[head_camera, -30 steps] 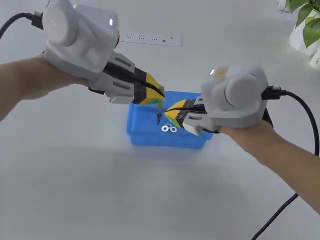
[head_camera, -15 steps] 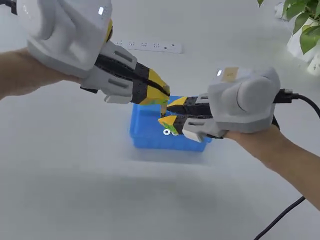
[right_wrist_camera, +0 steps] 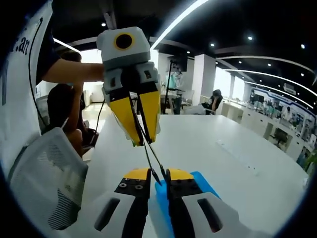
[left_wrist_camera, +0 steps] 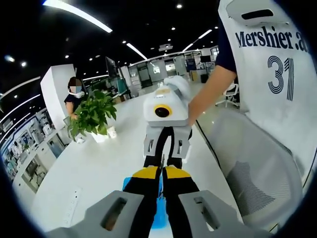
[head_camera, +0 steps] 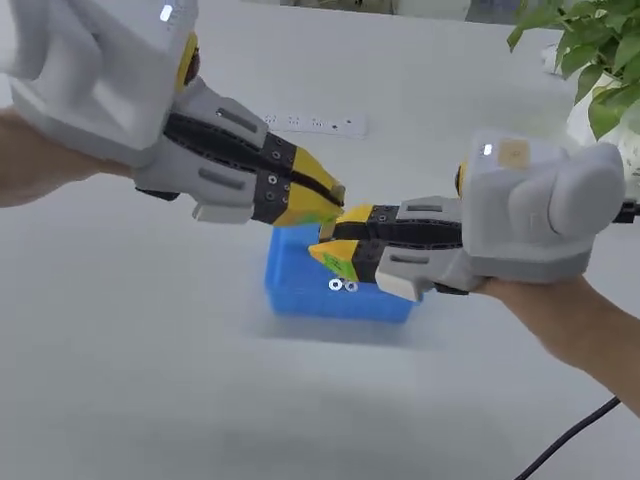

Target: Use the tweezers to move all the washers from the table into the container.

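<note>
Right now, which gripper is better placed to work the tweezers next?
Left. The left gripper is shut on the tweezers, which stick out from its jaws above the container. Their tips reach the right gripper, whose grip I can't tell.

Far, left of centre: a white power strip (head_camera: 315, 123), lying flat. Far right: a leafy potted plant (head_camera: 580, 50), cut by the frame edge. In the left gripper view, behind that plant: a standing person (left_wrist_camera: 73, 101); at the right, a white mesh chair (left_wrist_camera: 257, 168). Overhead, long ceiling lights (left_wrist_camera: 74, 15).
</note>
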Action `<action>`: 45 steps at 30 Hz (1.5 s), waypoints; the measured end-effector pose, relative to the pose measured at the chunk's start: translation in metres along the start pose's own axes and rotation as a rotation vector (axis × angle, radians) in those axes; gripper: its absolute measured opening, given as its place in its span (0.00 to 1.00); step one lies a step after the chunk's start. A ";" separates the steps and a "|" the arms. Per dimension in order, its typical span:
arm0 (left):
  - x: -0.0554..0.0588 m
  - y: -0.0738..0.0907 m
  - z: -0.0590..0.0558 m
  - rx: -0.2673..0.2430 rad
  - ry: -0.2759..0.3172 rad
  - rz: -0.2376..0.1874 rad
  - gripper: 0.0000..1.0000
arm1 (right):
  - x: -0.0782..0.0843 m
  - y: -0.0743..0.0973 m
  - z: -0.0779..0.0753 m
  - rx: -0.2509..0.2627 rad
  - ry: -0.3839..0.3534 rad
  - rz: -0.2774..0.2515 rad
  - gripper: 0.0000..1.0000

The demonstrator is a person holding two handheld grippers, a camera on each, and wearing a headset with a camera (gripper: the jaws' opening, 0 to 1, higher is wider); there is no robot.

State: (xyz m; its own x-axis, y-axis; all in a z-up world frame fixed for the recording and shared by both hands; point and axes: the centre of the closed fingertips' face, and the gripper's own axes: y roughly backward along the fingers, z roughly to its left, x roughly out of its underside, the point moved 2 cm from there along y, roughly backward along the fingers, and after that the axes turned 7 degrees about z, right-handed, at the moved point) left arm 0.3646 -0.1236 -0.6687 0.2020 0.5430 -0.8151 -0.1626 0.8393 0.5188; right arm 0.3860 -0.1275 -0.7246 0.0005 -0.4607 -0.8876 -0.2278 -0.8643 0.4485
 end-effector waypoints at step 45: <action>0.145 -0.083 -0.039 -0.019 0.211 0.227 0.07 | 0.129 -0.031 0.017 -0.026 0.106 0.534 0.10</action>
State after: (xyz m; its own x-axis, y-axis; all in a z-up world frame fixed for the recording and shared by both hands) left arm 0.3699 -0.1159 -0.8400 -0.0462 0.6974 -0.7152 -0.1993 0.6951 0.6907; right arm 0.3762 -0.1565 -0.8545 -0.0103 -0.8539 -0.5204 -0.1990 -0.5083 0.8379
